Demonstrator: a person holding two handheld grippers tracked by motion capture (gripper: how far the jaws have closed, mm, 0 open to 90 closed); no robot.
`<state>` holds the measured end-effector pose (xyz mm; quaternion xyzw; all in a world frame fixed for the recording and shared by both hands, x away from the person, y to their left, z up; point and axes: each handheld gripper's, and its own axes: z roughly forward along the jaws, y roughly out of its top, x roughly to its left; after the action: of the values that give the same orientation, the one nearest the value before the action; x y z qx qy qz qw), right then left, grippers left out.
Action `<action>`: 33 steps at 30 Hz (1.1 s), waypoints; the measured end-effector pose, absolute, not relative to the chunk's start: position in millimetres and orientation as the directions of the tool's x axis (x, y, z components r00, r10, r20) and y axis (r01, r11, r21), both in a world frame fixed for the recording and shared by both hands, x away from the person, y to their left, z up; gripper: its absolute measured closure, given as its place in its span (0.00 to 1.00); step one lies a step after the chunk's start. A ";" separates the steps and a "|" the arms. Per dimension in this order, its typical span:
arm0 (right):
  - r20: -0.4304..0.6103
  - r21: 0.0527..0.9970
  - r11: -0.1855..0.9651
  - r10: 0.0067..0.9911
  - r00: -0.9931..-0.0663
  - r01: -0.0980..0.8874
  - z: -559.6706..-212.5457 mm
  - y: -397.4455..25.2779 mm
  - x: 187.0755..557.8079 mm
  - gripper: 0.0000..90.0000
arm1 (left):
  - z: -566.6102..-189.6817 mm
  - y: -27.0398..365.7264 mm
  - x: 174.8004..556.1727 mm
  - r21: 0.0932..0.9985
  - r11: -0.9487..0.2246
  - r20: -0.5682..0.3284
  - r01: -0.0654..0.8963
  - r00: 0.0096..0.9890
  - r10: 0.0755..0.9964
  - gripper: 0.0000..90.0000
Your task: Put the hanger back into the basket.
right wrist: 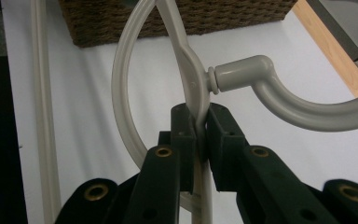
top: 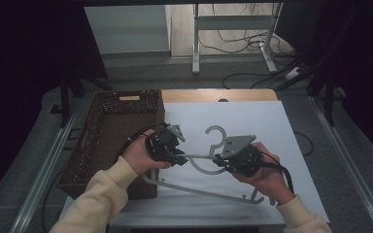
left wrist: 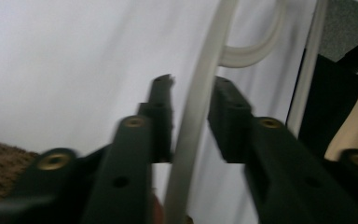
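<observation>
A pale grey plastic hanger (top: 199, 191) is held above the white table, its hook (top: 217, 132) pointing away from me. My right gripper (top: 219, 162) is shut on the hanger's neck just below the hook; in the right gripper view both pads of the right gripper (right wrist: 199, 114) press the flat neck, with the hook (right wrist: 256, 74) curving off to the right. My left gripper (top: 182, 158) sits at the hanger's left shoulder. In the left gripper view the hanger's arm (left wrist: 186, 140) runs up between the jaws of the left gripper (left wrist: 193, 86), which stand open with a small gap on each side.
A brown woven basket (top: 107, 136) stands at the left on the table, close to my left hand, and appears again as the basket (right wrist: 177, 18) in the right gripper view. The white table top (top: 252, 121) has free room behind and to the right. A wooden edge (top: 213, 94) runs along the back.
</observation>
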<state>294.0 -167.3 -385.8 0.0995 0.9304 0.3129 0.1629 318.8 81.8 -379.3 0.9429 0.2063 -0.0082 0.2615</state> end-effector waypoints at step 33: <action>0.050 0.891 0.354 0.545 -0.837 0.284 -369.5 -246.1 307.5 0.36 | -351.0 127.8 302.3 0.681 -0.624 -0.117 0.384 0.898 0.425 0.91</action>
<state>307.5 -246.1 -369.5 0.2548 0.8126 0.5082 0.1284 302.3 127.8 -351.0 0.9007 0.2245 0.0276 0.3709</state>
